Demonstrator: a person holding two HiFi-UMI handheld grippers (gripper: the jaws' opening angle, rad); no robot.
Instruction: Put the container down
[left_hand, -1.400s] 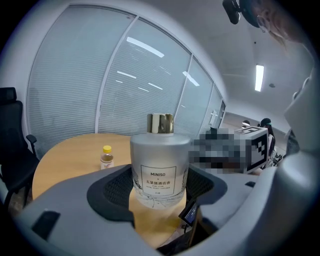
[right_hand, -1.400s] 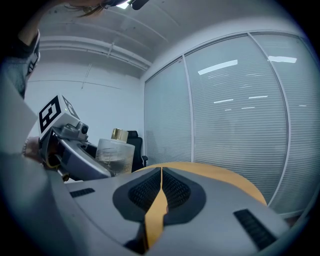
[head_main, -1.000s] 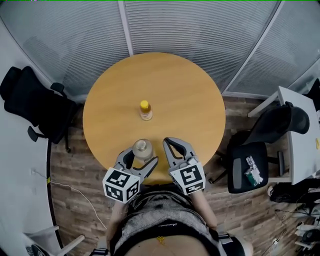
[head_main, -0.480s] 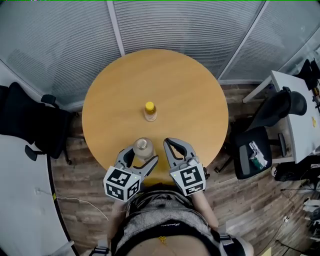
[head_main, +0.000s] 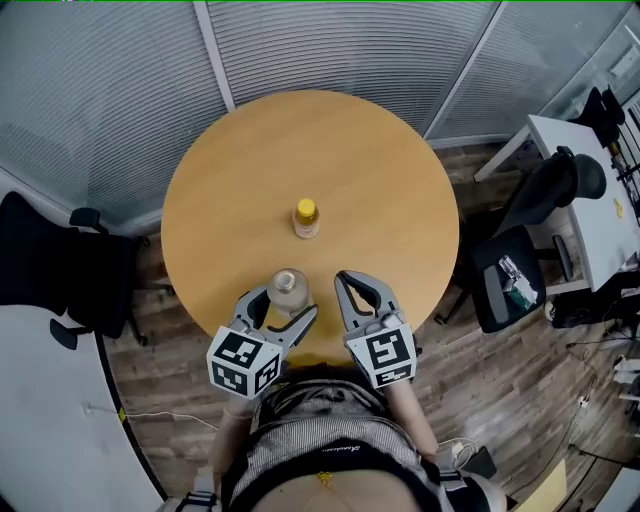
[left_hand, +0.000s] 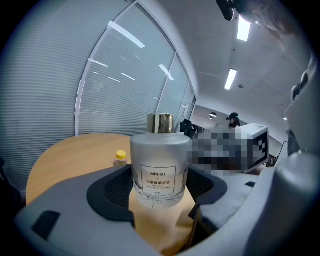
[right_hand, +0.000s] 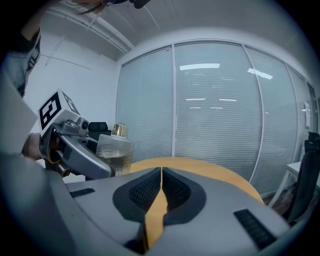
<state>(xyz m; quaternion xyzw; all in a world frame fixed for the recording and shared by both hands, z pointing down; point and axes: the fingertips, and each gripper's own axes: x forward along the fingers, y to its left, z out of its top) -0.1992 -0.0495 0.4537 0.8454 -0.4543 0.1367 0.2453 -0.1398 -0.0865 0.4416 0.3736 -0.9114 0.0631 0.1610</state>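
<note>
A frosted glass container (head_main: 288, 290) with a gold cap sits between the jaws of my left gripper (head_main: 288, 304), near the front edge of the round wooden table (head_main: 380, 180). In the left gripper view the dark pads (left_hand: 112, 192) press both sides of the container (left_hand: 157, 170), which bears a white label. My left gripper is shut on it. Whether its base touches the table I cannot tell. My right gripper (head_main: 345, 279) stands just to the right, its jaws shut together with nothing between them (right_hand: 161, 171); the container (right_hand: 114, 152) shows at that view's left.
A small yellow-capped bottle (head_main: 306, 218) stands near the table's middle, beyond the container. Black office chairs stand at the left (head_main: 50, 265) and right (head_main: 515, 285) of the table, a white desk (head_main: 590, 190) lies farther right, and blinds run behind.
The head view has swung a little, so the table and chairs shift in frame. Both grippers hold about the same pose, and the container stays in the left jaws.
</note>
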